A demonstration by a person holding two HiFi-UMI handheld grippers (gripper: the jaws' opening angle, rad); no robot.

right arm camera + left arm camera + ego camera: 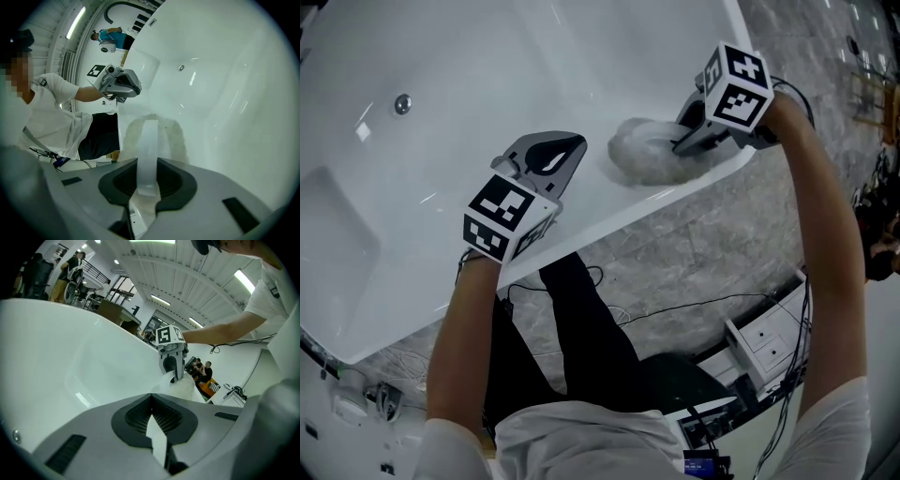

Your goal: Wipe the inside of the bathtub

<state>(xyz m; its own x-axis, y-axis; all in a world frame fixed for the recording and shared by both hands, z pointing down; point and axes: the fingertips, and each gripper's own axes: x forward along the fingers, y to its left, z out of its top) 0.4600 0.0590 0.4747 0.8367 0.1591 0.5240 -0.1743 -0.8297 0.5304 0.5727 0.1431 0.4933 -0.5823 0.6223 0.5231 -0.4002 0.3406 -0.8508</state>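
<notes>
Against the near inner wall of the glossy white bathtub point(487, 56), just inside its rim, my right gripper point(680, 145) is clamped on the white strap point(149, 140) of a fluffy off-white wiping pad point(639, 155). The pad lies against the tub surface. My left gripper point(572, 148) is held near the rim beside the pad, apart from it, jaws together with nothing between them. A round chrome fitting point(402, 103) sits further along the inner surface. A grey marbled floor point(675, 253) borders the rim.

My right gripper point(679, 144) is covering the side of the fluffy pad point(637, 157) nearest the rim of the bathtub point(534, 66), whose far end is running out of view.
</notes>
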